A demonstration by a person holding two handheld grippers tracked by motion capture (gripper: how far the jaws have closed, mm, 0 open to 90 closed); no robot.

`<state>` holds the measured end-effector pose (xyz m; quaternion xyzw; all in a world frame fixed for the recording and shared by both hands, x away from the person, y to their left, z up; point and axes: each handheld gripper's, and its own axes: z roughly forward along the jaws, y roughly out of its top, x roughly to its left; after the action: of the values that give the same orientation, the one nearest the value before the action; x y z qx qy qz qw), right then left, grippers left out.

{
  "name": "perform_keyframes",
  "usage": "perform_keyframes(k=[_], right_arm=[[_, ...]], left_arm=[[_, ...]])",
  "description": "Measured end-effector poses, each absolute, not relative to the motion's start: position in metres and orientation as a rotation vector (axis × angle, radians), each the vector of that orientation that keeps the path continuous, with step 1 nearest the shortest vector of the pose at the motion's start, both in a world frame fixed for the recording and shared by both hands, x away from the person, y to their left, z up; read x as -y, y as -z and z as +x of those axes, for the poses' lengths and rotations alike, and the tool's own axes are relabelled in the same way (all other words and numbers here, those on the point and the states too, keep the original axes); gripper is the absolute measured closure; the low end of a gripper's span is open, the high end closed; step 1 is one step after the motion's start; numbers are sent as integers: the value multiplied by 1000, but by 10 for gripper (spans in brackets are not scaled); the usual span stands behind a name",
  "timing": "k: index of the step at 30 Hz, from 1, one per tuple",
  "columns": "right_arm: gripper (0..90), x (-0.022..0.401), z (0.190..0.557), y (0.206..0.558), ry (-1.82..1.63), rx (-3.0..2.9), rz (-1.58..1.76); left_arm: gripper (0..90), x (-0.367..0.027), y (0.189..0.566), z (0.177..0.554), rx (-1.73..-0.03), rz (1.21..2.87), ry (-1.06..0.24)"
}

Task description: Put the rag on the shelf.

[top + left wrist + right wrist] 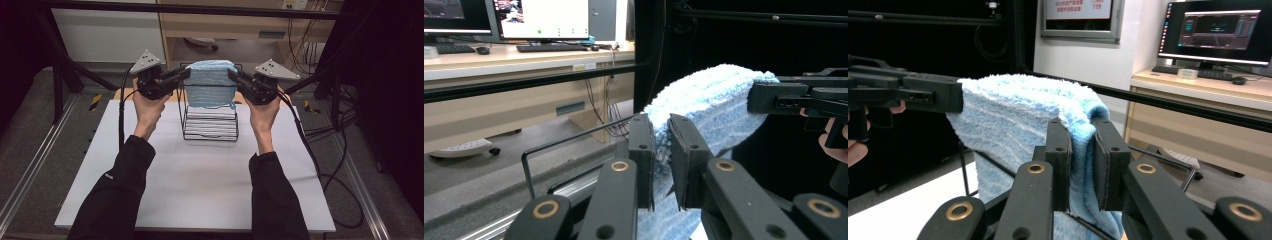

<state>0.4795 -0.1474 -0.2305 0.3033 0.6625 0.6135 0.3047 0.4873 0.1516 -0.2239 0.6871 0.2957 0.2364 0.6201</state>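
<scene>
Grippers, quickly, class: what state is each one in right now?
Left gripper: shut on the blue towel.
Right gripper: shut on the blue towel's other edge.

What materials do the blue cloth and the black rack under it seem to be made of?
The blue cloth looks like soft terry or microfibre: a fuzzy, looped pile with faint lighter stripes, matte, folding limply where each hand-held gripper pinches it. The black rack seems to be thin metal wire with a dark, probably painted or coated finish: slim rigid rods bent at clean corners, with slight sheen.
</scene>
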Motion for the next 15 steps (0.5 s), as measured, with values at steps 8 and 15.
perform_keyframes(k=[8,15], right_arm=[[799,149,476,226,-1613,-1765,769],[797,150,470,229,-1597,-1817,742]], left_arm=[[808,-153,221,483,-671,1586,-535],[805,-156,225,479,-667,1608,-508]])
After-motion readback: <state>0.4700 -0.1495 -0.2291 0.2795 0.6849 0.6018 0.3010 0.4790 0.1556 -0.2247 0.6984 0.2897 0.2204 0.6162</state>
